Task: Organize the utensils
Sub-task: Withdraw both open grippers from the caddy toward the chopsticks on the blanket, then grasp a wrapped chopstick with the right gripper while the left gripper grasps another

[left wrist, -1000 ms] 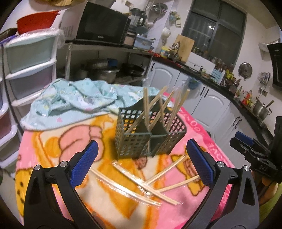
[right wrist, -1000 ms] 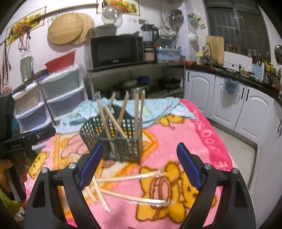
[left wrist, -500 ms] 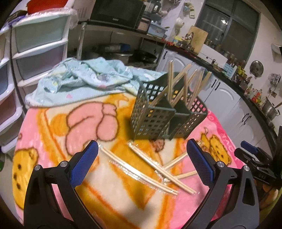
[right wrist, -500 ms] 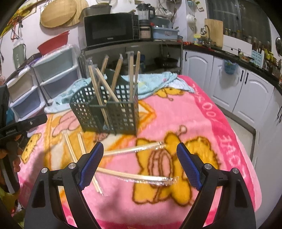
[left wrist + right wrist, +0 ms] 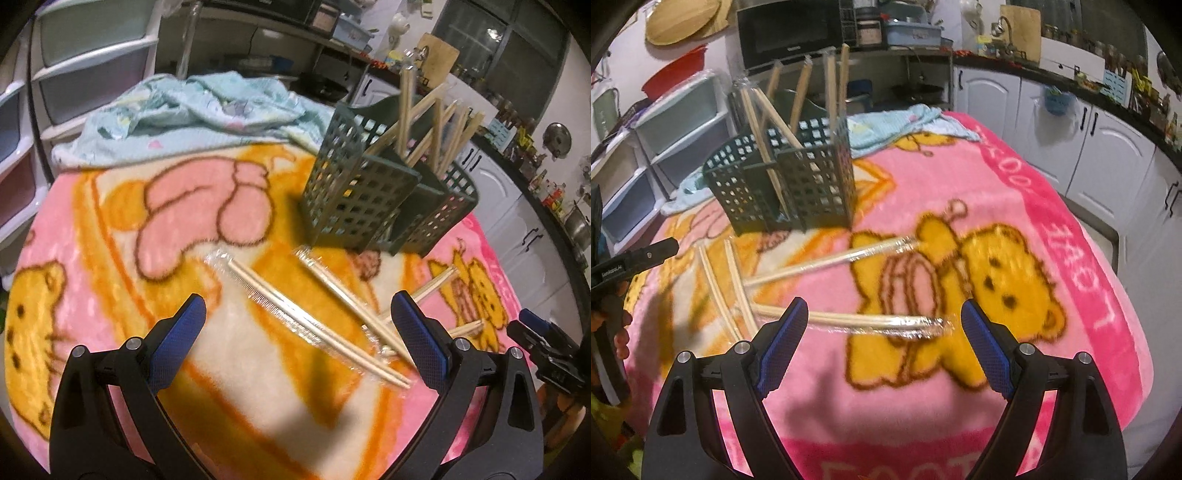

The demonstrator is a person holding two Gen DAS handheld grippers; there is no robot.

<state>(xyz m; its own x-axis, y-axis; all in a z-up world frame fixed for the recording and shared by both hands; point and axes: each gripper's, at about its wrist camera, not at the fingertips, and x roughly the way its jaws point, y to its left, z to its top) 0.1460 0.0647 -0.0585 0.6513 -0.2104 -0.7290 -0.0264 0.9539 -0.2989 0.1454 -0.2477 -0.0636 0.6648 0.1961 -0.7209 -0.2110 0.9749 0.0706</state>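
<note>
Chopsticks in clear plastic sleeves are lying scattered on the pink cartoon blanket (image 5: 1015,177) that is covering the bench, while others are already standing, leaning at angles, in the green lattice caddy (image 5: 373,199).

The left gripper (image 5: 295,338) is hanging over the blanket with its jaws spread wide and holding nothing; the long wrapped pair (image 5: 306,321) is lying diagonally between them. A second wrapped pair (image 5: 347,295) is lying just beside it and running under the right-hand jaw.

The right gripper (image 5: 882,345) is likewise gaping and empty, with the near wrapped pair (image 5: 864,321) lying crosswise just beyond its fingertips and another wrapped pair (image 5: 842,258) farther off toward the caddy.

Trouble looks likeliest at the pickup. The sleeves are glossy and the sticks thin, so a pair could be slipping out or pivoting if the jaws are closing near one end rather than the middle. The blanket is soft and plush, so the jaws may be pinching pile along with the sticks, or dragging fabric and shifting the neighbouring pairs. Where the ends are overlapping near the left gripper's right-hand jaw, one grasp may be disturbing two pairs.

At the caddy, the leaning sticks are crowding the openings; a pair coming in at a slant may be knocking them or tipping the light caddy on the yielding blanket.
</note>
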